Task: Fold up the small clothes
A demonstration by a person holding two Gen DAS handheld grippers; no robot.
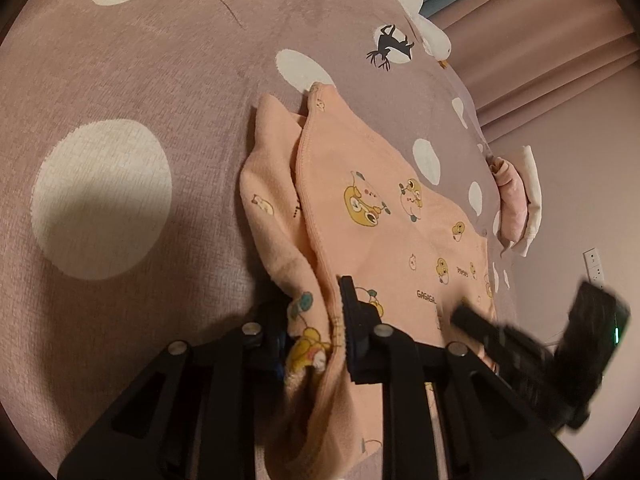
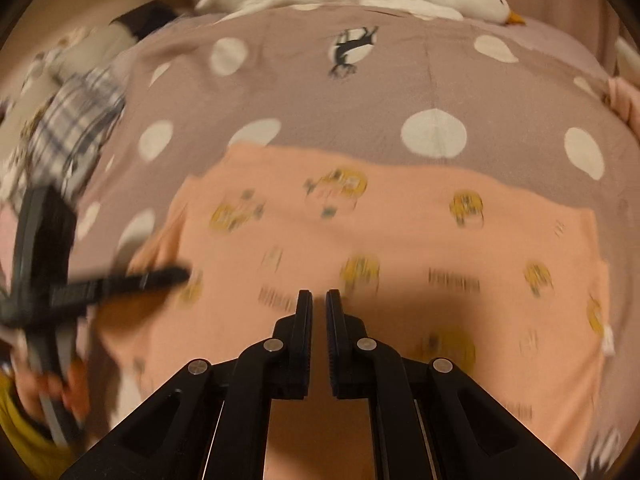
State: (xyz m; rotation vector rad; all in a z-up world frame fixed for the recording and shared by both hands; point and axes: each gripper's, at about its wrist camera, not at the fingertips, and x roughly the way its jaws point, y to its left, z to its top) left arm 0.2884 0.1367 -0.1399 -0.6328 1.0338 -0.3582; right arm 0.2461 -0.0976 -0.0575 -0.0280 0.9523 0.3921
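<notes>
Left-wrist view: we see the left gripper (image 1: 316,320) angled down onto the bedspread (image 1: 132,80), its jaws narrowed onto a bunched edge of the peach garment (image 1: 360,208); fabric fills the gap between the fingers (image 1: 352,312), so the cloth is pinched. The rest of the garment lies spread on the bedspread, up and to the right of this grip. The right gripper (image 1: 464,314) enters blurred from the lower right, tips over the same garment. Right-wrist view: its jaws stand nearly together with nothing between them, hovering over the flat cloth. At lower left, a hand (image 2: 68,388) grasps the left gripper's handle.
</notes>
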